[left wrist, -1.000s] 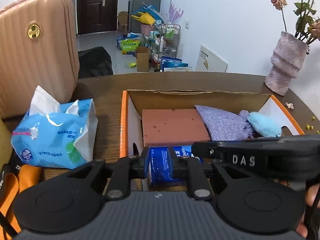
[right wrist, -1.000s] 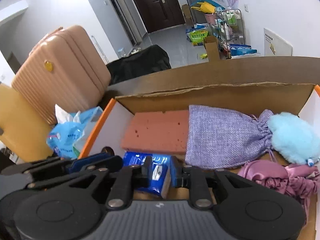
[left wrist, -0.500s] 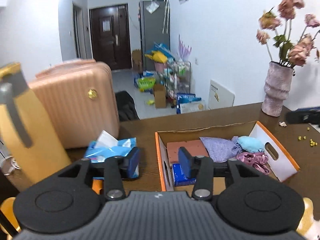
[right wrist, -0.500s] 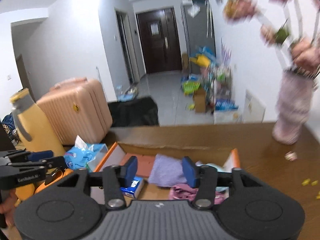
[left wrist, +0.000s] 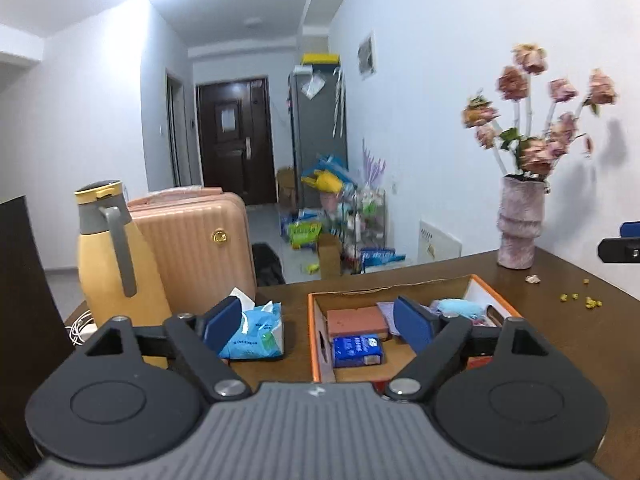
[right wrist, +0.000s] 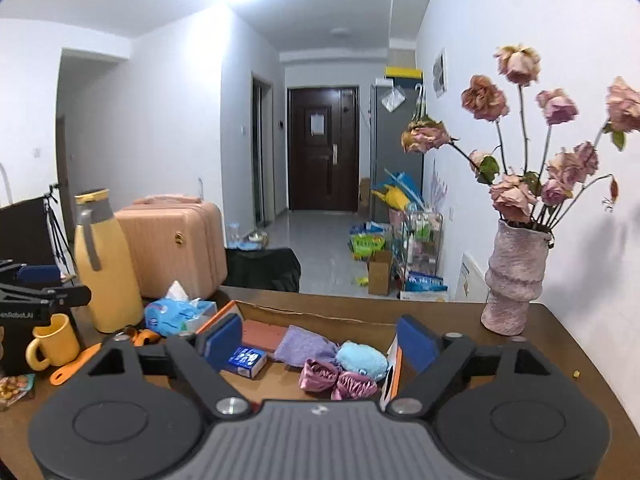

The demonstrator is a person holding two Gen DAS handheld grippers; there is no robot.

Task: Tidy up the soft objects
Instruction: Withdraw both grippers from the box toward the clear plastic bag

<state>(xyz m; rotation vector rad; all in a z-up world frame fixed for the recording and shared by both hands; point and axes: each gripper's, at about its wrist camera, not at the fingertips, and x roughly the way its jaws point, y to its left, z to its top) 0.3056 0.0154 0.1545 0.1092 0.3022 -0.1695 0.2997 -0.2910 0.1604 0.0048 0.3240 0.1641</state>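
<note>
The orange-edged cardboard box (left wrist: pixel 384 291) holds a reddish sponge (left wrist: pixel 356 320), a blue tissue pack (left wrist: pixel 357 350), a purple pouch (right wrist: pixel 306 346), a light blue fluffy ball (right wrist: pixel 360 358) and a pink satin scrunchie (right wrist: pixel 336 378). My left gripper (left wrist: pixel 318 324) hangs back from the box, above its near left side. Its jaws are opening and nothing is between them. My right gripper (right wrist: pixel 319 342) hovers back from the box (right wrist: pixel 320 315) as well, jaws opening and empty. The blue pack (right wrist: pixel 247 360) lies loose in the box.
A blue tissue bag (left wrist: pixel 254 330) lies left of the box, by a yellow thermos (left wrist: pixel 116 256). A yellow mug (right wrist: pixel 52 344) stands at the left. A pink vase of dried roses (right wrist: pixel 514 280) stands at the back right. A pink suitcase (left wrist: pixel 196 240) is behind the table.
Both grippers were shut on the blue pack low in the box. They let it go, opened wide and drew back and upward. The pack stays in the box.
</note>
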